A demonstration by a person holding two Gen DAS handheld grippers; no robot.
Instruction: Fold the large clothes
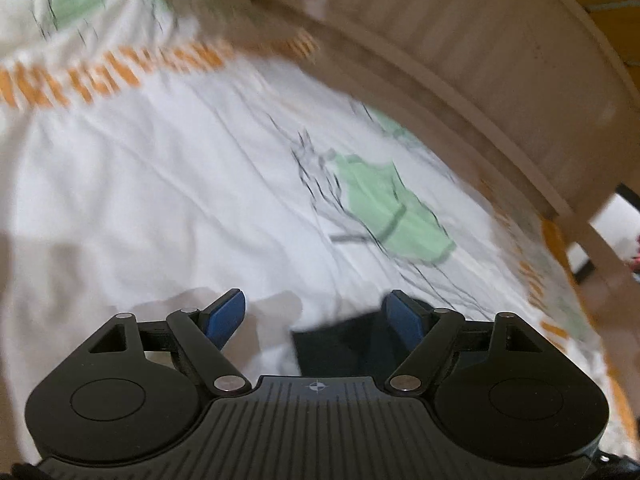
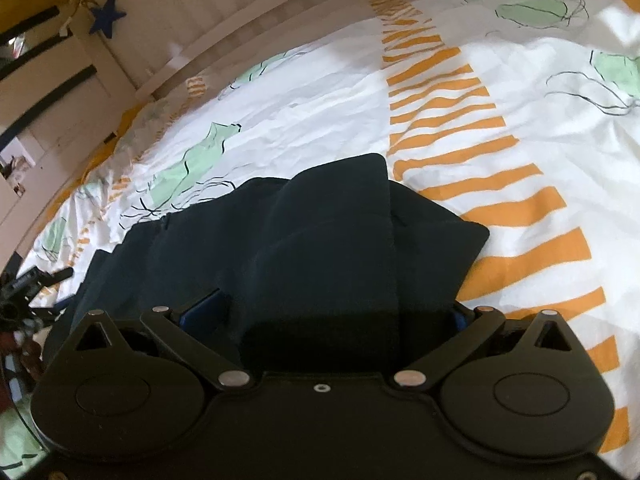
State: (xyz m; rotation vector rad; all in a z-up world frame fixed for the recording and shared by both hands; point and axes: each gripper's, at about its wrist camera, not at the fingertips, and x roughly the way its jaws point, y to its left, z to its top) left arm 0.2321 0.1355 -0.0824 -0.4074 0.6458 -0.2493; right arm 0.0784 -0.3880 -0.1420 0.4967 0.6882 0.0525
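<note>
One dark navy fabric garment (image 2: pixel 312 248) is lying on a bed, on one white duvet cover (image 2: pixel 540 128) printed with orange stripes and pale green patches outlined in black. Two black hand-held grippers with blue finger pads are showing, one per view.

Nearest in the right wrist view, the right gripper (image 2: pixel 320 312) is standing with its jaws spread as wide as they go. The garment's thick folded bulk is filling the space between the fingers; only the left blue pad (image 2: pixel 204 306) is showing clearly, and whether either pad is pressing the cloth cannot be told. The garment is sitting bunched and layered, with soft rounded folds and one blunt corner pointing right toward the orange stripes. Its long axis is running from lower left to upper right across that view, with a rounded fold at the far end.

In the left wrist view, which is blurred, the left gripper (image 1: pixel 316 316) is standing spread, its two blue pads well apart. A dark corner of the garment (image 1: pixel 340 344) is lying between them, nearer the right pad (image 1: pixel 404 320); contact cannot be told.

Beyond the duvet, one pale wooden slatted bed frame (image 2: pixel 224 20) is curving across, with one dark blue star (image 2: pixel 107 15) hanging on it.
</note>
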